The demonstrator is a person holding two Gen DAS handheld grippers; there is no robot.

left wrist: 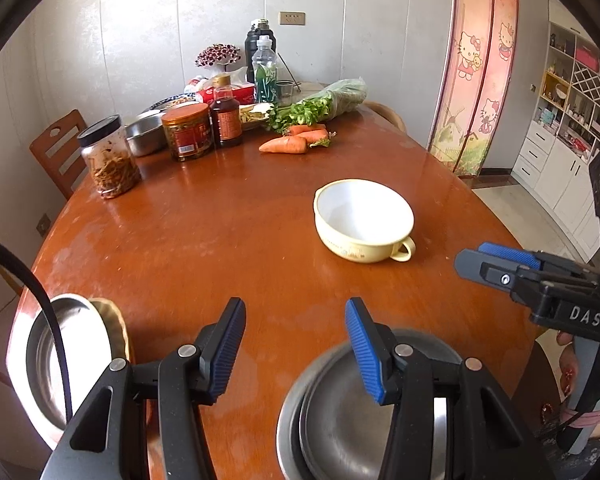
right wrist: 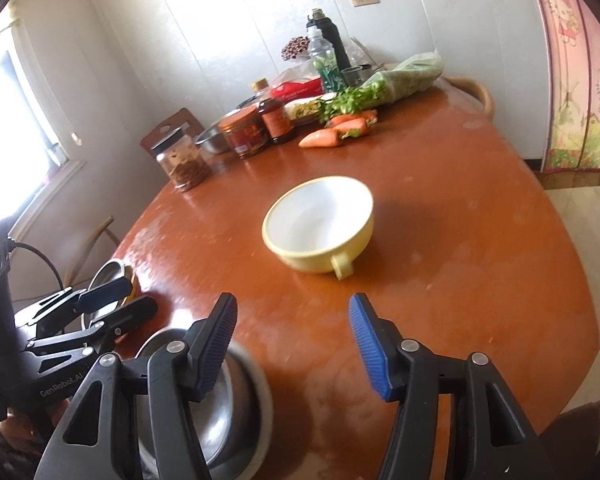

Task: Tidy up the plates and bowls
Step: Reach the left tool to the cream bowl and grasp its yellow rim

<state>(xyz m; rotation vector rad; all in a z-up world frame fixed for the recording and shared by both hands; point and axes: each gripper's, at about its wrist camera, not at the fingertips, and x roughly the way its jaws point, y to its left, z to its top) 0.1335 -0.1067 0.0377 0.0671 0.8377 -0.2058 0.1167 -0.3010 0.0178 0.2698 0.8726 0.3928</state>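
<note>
the cream bowl (left wrist: 363,220) with a small loop handle and a white inside serves as the landmark: it sits upright and empty near the middle of the round wooden table (left wrist: 220,220), with bare wood all around it. nearer the camera than the cream bowl, at the table's near edge, are stacked steel bowls (left wrist: 340,420), one nested inside another. the left gripper (left wrist: 296,350) hovers over that edge with its jaws spread and nothing between the blue pads; its right finger (left wrist: 366,354) overlaps the stack's rim in the picture, though whether it touches cannot be told. well to the left of the cream bowl, at the table's left edge, a steel plate (left wrist: 48,360) rests on a shallow yellowish dish (left wrist: 118,328). the right gripper (right wrist: 292,346) is on the near side of the cream bowl, jaws likewise spread and empty over bare wood, with the steel stack under its left finger (right wrist: 214,346). beyond the cream bowl, on the far part of the table, lie carrots (left wrist: 296,140), a bag of greens (left wrist: 324,106), jars (left wrist: 148,144) and bottles (left wrist: 260,68)
</note>
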